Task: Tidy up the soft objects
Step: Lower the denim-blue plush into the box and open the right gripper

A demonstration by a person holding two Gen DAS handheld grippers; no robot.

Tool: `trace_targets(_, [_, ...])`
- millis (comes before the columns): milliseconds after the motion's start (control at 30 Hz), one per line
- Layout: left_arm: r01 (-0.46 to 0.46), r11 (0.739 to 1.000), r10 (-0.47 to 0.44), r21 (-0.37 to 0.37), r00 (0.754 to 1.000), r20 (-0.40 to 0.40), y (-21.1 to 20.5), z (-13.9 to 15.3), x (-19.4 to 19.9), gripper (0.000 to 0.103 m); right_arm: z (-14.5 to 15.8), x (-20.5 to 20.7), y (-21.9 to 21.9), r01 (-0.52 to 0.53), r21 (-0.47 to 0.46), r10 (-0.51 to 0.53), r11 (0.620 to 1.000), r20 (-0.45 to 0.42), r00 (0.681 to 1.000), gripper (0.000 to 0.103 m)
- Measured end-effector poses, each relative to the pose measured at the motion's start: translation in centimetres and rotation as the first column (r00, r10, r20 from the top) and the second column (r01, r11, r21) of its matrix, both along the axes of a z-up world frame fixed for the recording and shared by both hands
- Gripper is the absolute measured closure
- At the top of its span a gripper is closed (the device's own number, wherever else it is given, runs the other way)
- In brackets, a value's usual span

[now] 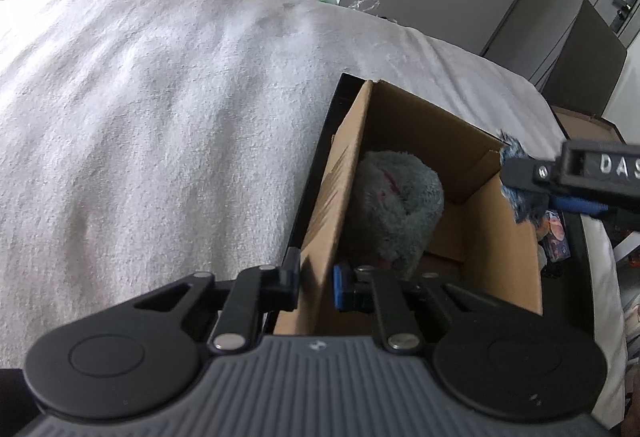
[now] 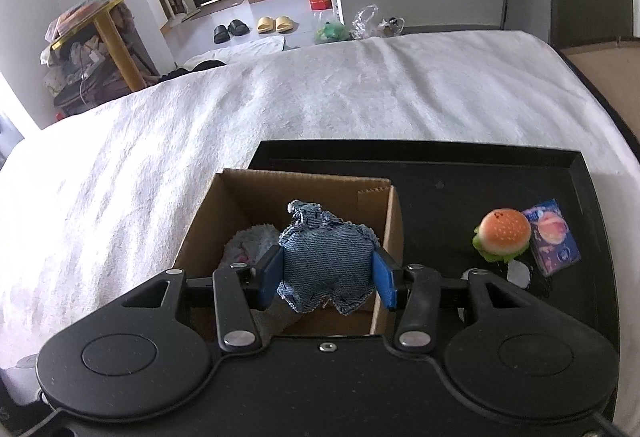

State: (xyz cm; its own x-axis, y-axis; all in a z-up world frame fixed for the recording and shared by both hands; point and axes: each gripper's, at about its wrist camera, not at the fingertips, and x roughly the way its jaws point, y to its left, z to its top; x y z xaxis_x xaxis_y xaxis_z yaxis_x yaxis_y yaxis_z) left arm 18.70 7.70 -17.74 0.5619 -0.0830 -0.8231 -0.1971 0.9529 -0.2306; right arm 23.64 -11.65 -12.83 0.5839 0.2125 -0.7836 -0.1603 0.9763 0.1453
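The left gripper [image 1: 316, 287] pinches the brown cardboard box's [image 1: 332, 197] wall. The right gripper [image 2: 326, 277] clamps a blue denim pouch [image 2: 326, 265] over the box, where a grey fluffy plush [image 1: 396, 205], seemingly, lies.

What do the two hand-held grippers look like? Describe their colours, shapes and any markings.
Both are black plastic. The left gripper and right gripper each have two round discs, linkage bars with silver rivets, and blue pads on the fingers. The left has a ribbed grey base. White letters "DAS" show on the right gripper's side.
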Motion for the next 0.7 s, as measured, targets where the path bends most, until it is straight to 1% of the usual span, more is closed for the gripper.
trace_targets(33, [0.001, 1.000, -0.001, -0.001, 1.000, 0.001, 0.0, 0.0, -0.1, 0.089, 0.1, 0.1, 0.3, -0.006, -0.008, 0.006, 1.000, 0.008, 1.000, 0.054])
trace_targets(100, [0.001, 1.000, -0.001, -0.006, 1.000, 0.001, 0.1, 0.0, -0.1, 0.089, 0.4, 0.3, 0.8, -0.029, -0.025, 0.030, 0.999, 0.033, 0.999, 0.046])
trace_targets(167, [0.000, 1.000, 0.000, -0.011, 1.000, 0.001, 0.3, 0.0, -0.1, 0.088, 0.5, 0.4, 1.2, -0.041, -0.065, 0.045, 0.997, 0.051, 0.998, 0.044])
trace_targets(233, [-0.001, 1.000, 0.001, -0.012, 1.000, 0.002, 0.3, 0.0, -0.1, 0.088, 0.3, 0.5, 1.2, -0.041, -0.086, 0.045, 0.995, 0.045, 0.998, 0.044])
trace_targets(300, [0.001, 1.000, -0.001, -0.016, 1.000, 0.003, 0.4, 0.0, -0.2, 0.088, 0.3, 0.4, 0.9, -0.031, -0.074, 0.034, 0.997, 0.037, 0.999, 0.044])
trace_targets(400, [0.002, 1.000, -0.002, -0.014, 1.000, 0.003, 0.4, 0.1, -0.3, 0.088, 0.2, 0.0, 0.6, -0.028, -0.079, 0.030, 0.996, 0.030, 0.999, 0.044])
trace_targets(700, [0.003, 1.000, -0.003, 0.005, 1.000, -0.008, -0.1, 0.4, -0.1, 0.088, 0.3, -1.4, -1.7, 0.012, -0.044, -0.011, 0.999, 0.021, 1.000, 0.044])
